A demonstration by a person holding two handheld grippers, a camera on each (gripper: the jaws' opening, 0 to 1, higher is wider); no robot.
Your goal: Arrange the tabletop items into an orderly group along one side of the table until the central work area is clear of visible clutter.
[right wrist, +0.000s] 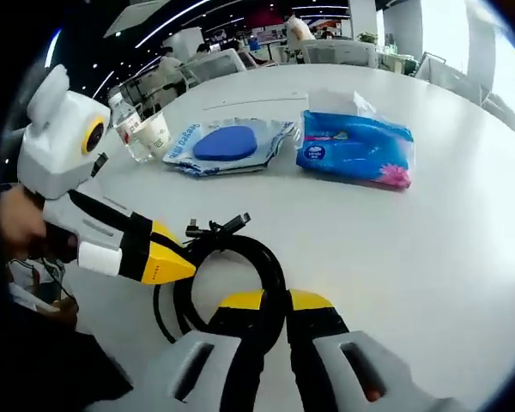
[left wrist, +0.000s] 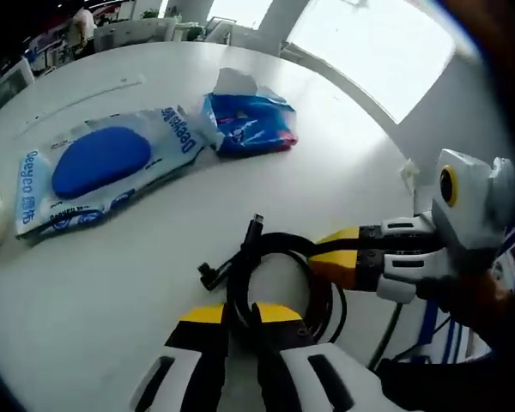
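black cable coil (right wrist: 232, 266) is pinched by both the left gripper (left wrist: 240, 319) and right gripper (right wrist: 275, 306), its underside hidden behind their jaws.

Right gripper (right wrist: 275, 311) had its jaws closed on the coiled black cable (right wrist: 232, 266) on the white table (right wrist: 446, 249). Left gripper (right wrist: 167, 262) came in just left of the cable, yellow tip touching the loop. Beyond the cable: wet wipes pack with blue lid (right wrist: 227, 144), blue tissue pack (right wrist: 356, 150) to its right, cups (right wrist: 146, 133) to its left
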